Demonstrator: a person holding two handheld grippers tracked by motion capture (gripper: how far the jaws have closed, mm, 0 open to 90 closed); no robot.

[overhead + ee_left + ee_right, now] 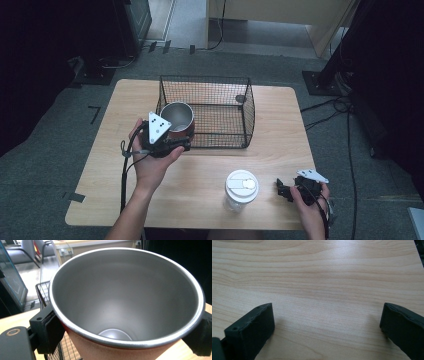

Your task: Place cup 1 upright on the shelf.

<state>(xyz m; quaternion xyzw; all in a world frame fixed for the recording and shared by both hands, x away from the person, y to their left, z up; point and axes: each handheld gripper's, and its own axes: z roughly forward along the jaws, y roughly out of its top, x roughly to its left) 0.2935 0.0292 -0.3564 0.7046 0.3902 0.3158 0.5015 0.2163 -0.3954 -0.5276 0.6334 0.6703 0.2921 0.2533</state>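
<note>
The left gripper (172, 142) has its fingers (47, 327) clamped on the red steel-lined cup (177, 120), holding it upright at the near left corner of the wire basket (220, 110), seemingly just inside its wall. The right gripper (286, 190) rests low over the counter (280, 130), well right of the basket, fingers (252, 327) spread wide with nothing between them, beside a lidded jar (241, 189).

Dim room, soft shadows, close views blurred.
</note>
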